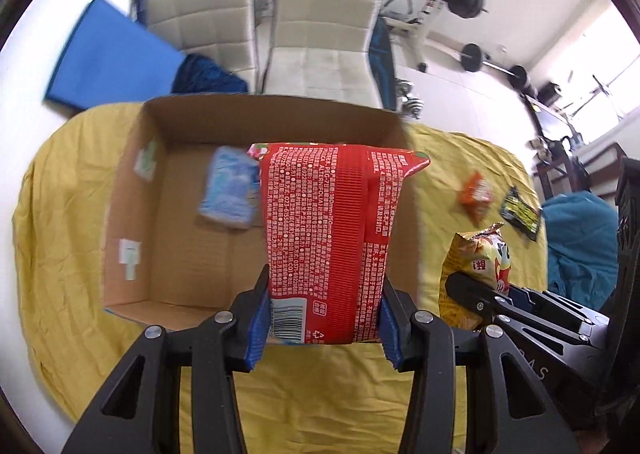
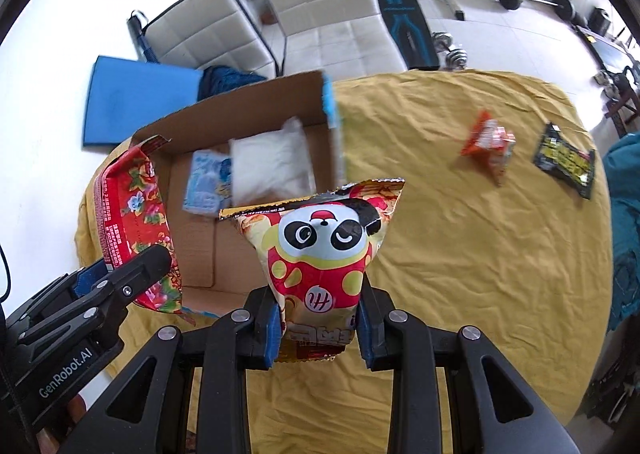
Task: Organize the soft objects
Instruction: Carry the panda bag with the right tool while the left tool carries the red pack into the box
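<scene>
Counter (image 2: 460,254): covered by a wrinkled yellow cloth, carrying the box and the loose packets.
Cardboard box (image 1: 188,254): open-topped, on the left part of the counter; a light blue packet (image 1: 230,187) and a white soft pack (image 2: 272,161) lie side by side on its floor.
Left gripper (image 1: 324,318): held level above the near edge of the box, pointing forward over it; its jaws pinch the lower end of a red printed pack (image 1: 328,221), blue pads pressed against both sides. The pack stands upright between them, off the counter, its upper part over the box's right half.
Right gripper (image 2: 318,324): just right of the left one, raised above the cloth at the box's near right corner; its jaws clamp the bottom of a panda snack bag (image 2: 324,250), which rises upright with its crimped top leaning toward the box.
Orange packet (image 2: 486,141): lying on the cloth, well to the right of the box.
Black and yellow packet (image 2: 566,159): flat on the cloth, just right of the orange one.
</scene>
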Demonstrator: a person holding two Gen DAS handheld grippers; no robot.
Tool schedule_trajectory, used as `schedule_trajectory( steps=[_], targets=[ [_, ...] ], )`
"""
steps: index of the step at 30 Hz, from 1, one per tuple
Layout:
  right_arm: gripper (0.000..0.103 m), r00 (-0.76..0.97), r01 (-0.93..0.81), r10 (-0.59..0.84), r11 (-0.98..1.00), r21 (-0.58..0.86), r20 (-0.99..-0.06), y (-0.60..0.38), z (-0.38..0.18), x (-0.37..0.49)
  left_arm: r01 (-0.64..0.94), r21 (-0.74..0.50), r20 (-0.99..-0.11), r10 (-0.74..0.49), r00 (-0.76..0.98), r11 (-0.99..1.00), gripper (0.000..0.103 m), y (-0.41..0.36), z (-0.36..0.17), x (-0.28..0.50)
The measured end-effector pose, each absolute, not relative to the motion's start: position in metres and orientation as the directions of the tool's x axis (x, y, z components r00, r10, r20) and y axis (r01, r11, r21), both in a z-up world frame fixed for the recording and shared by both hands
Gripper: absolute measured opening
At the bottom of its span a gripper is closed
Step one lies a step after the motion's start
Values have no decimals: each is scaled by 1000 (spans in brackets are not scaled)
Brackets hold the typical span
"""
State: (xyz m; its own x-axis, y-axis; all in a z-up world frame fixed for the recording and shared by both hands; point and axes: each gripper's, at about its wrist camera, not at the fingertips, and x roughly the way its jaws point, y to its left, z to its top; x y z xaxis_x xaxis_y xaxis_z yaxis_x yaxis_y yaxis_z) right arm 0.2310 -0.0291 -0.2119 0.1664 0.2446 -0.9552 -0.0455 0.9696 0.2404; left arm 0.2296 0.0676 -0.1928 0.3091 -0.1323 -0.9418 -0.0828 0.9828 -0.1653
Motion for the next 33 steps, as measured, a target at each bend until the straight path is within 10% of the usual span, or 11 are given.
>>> schedule_trajectory(
  steps=[21, 33],
  targets=[
    [32, -39, -63, 59, 996, 61, -997, 67, -353, 291, -74, 226, -973, 229, 23, 971, 43, 193, -346, 351],
    [32, -146, -48, 24, 998, 32, -989, 73, -403, 299, -92, 127, -991, 124, -45, 988, 43, 193, -373, 360]
  ],
)
